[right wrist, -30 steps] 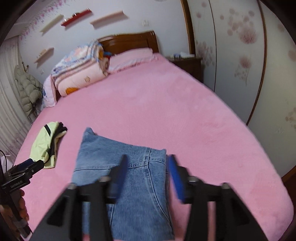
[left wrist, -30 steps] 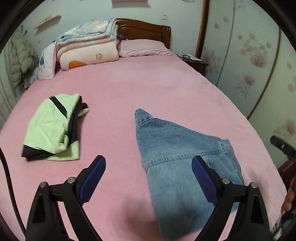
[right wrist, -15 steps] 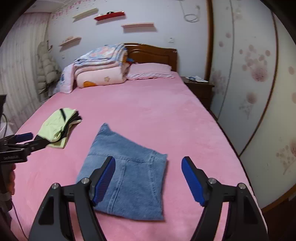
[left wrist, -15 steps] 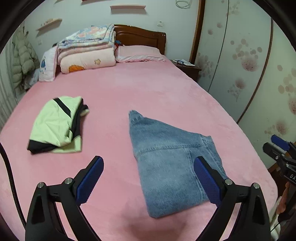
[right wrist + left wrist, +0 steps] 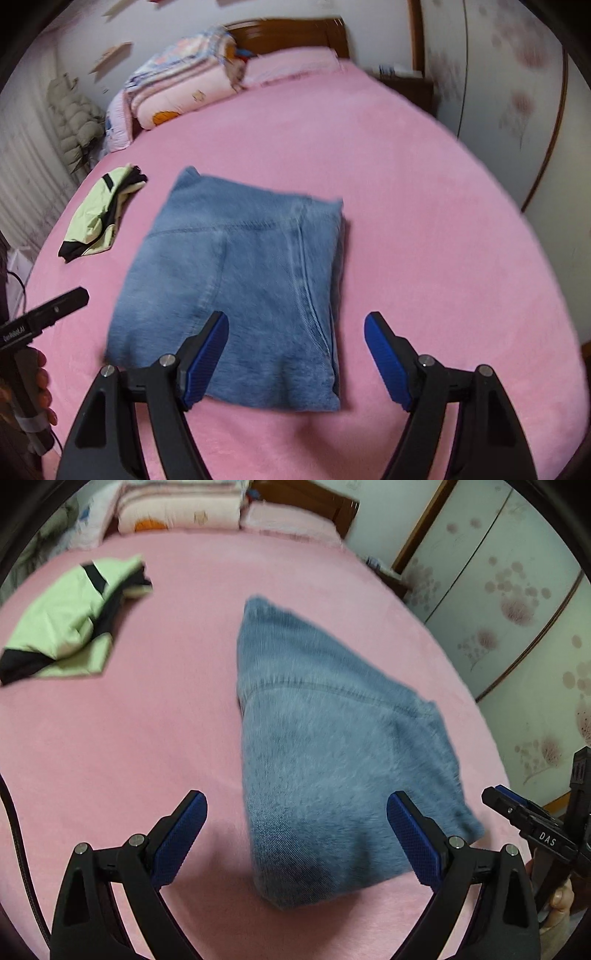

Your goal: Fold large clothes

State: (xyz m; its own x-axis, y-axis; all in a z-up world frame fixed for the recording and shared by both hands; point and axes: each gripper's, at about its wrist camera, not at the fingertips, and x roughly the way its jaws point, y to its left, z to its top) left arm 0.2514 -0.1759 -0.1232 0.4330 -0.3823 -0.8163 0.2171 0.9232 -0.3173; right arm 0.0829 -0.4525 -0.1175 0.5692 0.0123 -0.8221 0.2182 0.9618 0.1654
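The folded jeans (image 5: pixel 236 295) lie on the near half of the bed (image 5: pixel 424 221), a compact blue denim packet with a stitched seam running down its length and a yoke seam across; the near edge is thick with stacked layers. In the left wrist view the jeans (image 5: pixel 332 760) taper to a narrow corner on the far side and spread wide toward the camera. Both views are somewhat blurred, so finer detail of the cloth cannot be made out.

The right gripper (image 5: pixel 295 358) hangs over the near edge of the denim, its blue-padded fingers (image 5: pixel 207 354) spread wide and holding nothing. The left gripper (image 5: pixel 295 838) is likewise spread, its fingers (image 5: pixel 177 842) apart over the near end of the packet, empty.

To the left, well apart from the jeans, a folded green-and-black garment (image 5: pixel 99 218) rests on the pink bed cover. At the head of the bed are stacked quilts (image 5: pixel 184 88) beside a pink pillow (image 5: pixel 291 62), against a wooden headboard (image 5: pixel 291 33). A pale padded coat (image 5: pixel 74 118) hangs at the left wall, and floral-patterned panels (image 5: pixel 509 602) line the right side.
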